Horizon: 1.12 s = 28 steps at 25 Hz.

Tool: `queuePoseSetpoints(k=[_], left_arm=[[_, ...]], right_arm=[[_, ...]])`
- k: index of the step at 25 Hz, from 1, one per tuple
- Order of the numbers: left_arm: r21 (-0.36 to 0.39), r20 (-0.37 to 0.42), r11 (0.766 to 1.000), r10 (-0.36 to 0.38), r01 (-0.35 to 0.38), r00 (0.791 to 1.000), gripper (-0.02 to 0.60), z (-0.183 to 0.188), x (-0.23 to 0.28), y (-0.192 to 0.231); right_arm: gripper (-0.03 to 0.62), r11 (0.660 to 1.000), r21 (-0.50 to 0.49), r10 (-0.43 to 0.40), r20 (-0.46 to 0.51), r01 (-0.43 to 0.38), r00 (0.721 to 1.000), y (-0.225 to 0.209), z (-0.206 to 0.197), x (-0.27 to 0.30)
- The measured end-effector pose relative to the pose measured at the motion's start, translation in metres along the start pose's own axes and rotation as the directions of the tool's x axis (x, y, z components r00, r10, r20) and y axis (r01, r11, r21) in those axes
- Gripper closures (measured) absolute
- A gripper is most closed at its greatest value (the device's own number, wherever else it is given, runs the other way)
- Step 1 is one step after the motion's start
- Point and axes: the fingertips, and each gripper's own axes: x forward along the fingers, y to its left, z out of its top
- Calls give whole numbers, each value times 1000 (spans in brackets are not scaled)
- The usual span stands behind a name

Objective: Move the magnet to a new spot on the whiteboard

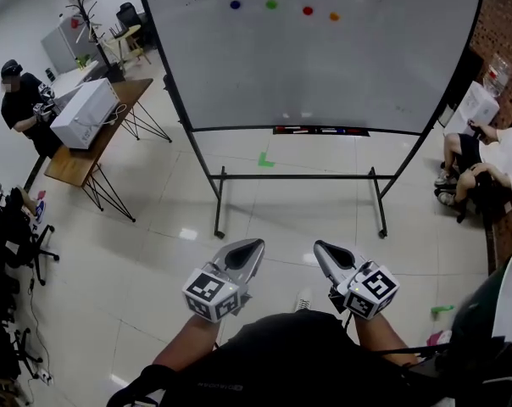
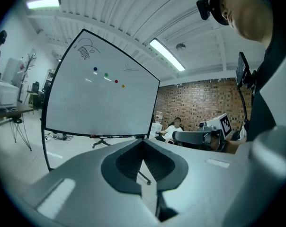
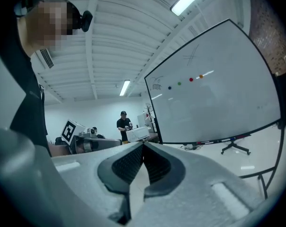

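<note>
A large whiteboard on a rolling stand fills the far middle of the head view. Near its top sit a blue magnet, a green magnet, a red magnet and an orange magnet in a row. The same board shows in the left gripper view and again in the right gripper view. My left gripper and right gripper are held close to my body, well short of the board. Both are shut, tips touching, with nothing between them.
A wooden table with a white box stands at the left, a person beside it. Another person sits on the floor at the right by the brick wall. Pens lie in the board's tray. Office chairs line the left edge.
</note>
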Motion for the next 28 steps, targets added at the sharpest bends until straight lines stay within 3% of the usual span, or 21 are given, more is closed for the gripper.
queuePoseSetpoints(k=[3,8,17,24,28], left_arm=[[-16,42,1000,25,-24,999,568,24,47,12],[33,50,998,52,-54,997,568,44,114,22],[46,18,997,62,-63,998,568,66,170,62],[83,3,997,1,-2,1000,568,85,202,112],[92,35,994,-55,52,998,568,109,217,148]], right_arm=[[580,1000,-4,14,14,-14,1000,-47,20,2],[580,1000,-6,26,21,-26,999,-113,37,13],[580,998,56,17,2,-18,1000,-167,36,46],[580,998,25,-51,7,51,999,-195,53,95],[580,994,-29,-103,14,104,995,-206,67,132]])
